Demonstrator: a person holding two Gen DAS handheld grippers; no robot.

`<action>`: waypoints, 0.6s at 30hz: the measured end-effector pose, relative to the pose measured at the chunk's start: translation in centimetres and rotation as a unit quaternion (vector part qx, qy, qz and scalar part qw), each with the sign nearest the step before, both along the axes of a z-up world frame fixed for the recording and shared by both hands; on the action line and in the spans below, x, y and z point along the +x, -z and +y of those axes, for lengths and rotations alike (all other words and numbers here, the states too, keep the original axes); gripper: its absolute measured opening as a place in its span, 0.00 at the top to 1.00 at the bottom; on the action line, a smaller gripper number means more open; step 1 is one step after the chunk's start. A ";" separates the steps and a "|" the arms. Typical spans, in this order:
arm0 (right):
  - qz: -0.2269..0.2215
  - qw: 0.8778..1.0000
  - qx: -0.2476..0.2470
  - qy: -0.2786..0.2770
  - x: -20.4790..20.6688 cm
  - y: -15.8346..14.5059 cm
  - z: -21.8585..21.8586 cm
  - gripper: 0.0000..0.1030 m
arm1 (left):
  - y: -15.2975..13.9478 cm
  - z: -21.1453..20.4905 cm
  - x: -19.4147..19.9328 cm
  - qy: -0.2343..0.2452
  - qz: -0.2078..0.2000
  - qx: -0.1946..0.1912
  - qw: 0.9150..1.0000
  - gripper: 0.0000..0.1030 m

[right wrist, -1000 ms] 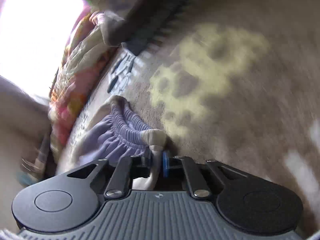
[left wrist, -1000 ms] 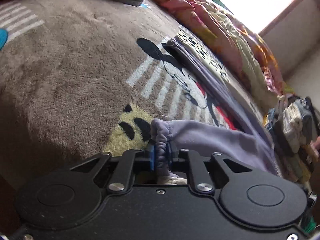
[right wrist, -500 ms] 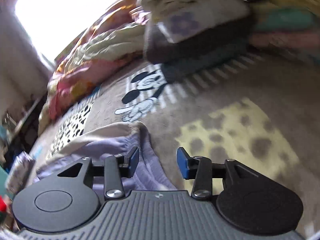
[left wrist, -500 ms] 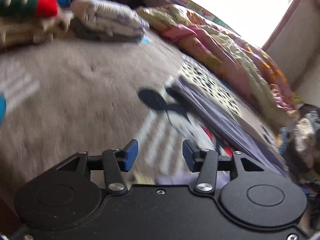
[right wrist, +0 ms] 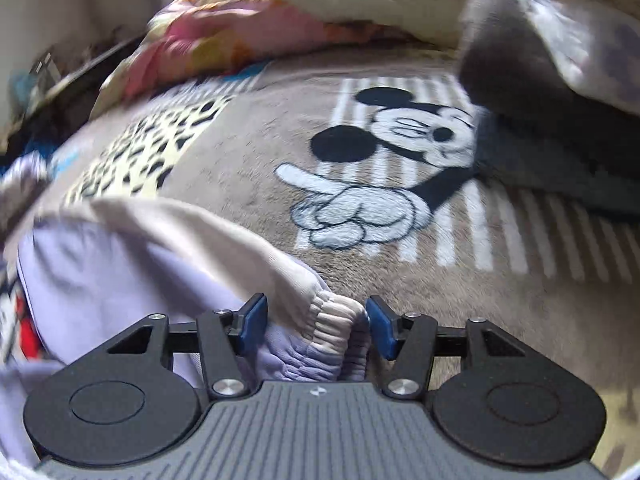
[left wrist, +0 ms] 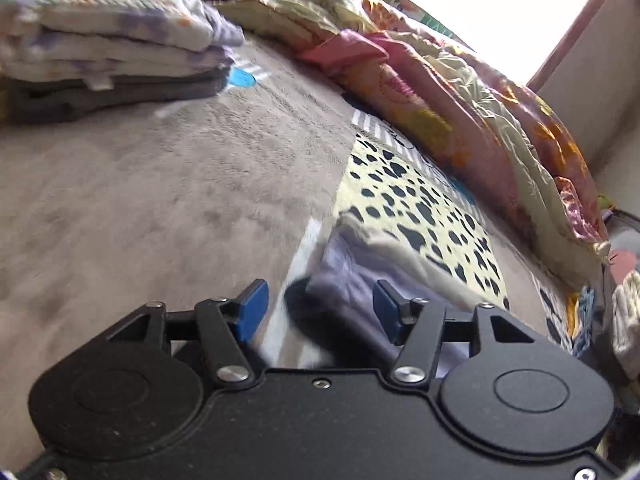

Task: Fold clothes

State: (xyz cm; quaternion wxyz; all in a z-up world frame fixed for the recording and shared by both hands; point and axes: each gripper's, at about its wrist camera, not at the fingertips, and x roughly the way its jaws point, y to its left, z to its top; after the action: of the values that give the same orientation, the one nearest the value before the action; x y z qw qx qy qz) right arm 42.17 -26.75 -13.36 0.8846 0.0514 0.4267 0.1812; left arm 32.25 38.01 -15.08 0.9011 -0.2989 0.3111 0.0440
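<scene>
- The right claw (right wrist: pixel 316 324) stands partly open; the gathered elastic hem of the lilac garment (right wrist: pixel 120 276) lies between its blue pads (right wrist: pixel 251 320), yet neither pad presses on it, so nothing is held.
- The left claw (left wrist: pixel 320 310) has just been opening and now stands about half wide with nothing gripped; one corner of the same lilac garment (left wrist: pixel 352 268) lies just ahead of its right pad.
- The garment lies loose on the blanket, lilac with a cream band along one edge, rumpled toward the right claw.
- I judge it light, soft and limp: it will sag and bunch when lifted and will not hold a crease unless pressed flat. The thin cloth may slip from a shallow pinch.
- The ribbed elastic hem looks the best hold, thick enough to fill the pads; the far corner would suit the other claw, so the cloth can be drawn taut.
- Beneath is a plush taupe blanket (right wrist: pixel 460 312) with a cartoon mouse (right wrist: pixel 404 136) and a spotted yellow patch (left wrist: pixel 420 208); the pile should keep the garment from sliding.
- Farther out, a stack of folded clothes (left wrist: pixel 112 40) sits on the blanket, a crumpled floral quilt (left wrist: pixel 460 92) runs along its edge, and a bright window (left wrist: pixel 500 4) lies beyond.
</scene>
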 end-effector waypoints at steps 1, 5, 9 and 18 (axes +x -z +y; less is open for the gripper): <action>-0.001 1.000 0.008 0.003 0.2 0.1 -0.3 0.61 | 0.4 0.1 0.8 0.002 0.006 -0.008 1.000 0.43; -0.006 0.998 0.052 0.017 0.2 0.5 -1.7 0.74 | 1.1 -1.1 3.2 0.027 0.002 0.024 0.999 0.72; -0.027 0.995 0.089 0.044 -0.3 -0.3 -2.8 0.76 | -0.8 -2.8 3.9 0.039 -0.084 0.072 0.993 0.82; 0.014 0.990 0.080 0.111 1.7 0.5 -5.5 0.70 | 1.1 -4.6 6.4 0.039 0.001 0.115 0.993 0.68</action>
State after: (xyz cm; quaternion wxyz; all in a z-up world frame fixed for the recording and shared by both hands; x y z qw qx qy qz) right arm 43.92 -32.21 -13.84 0.8864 0.1716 0.4145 0.1147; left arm 38.69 33.43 -16.15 0.9300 -0.1812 0.3167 0.0447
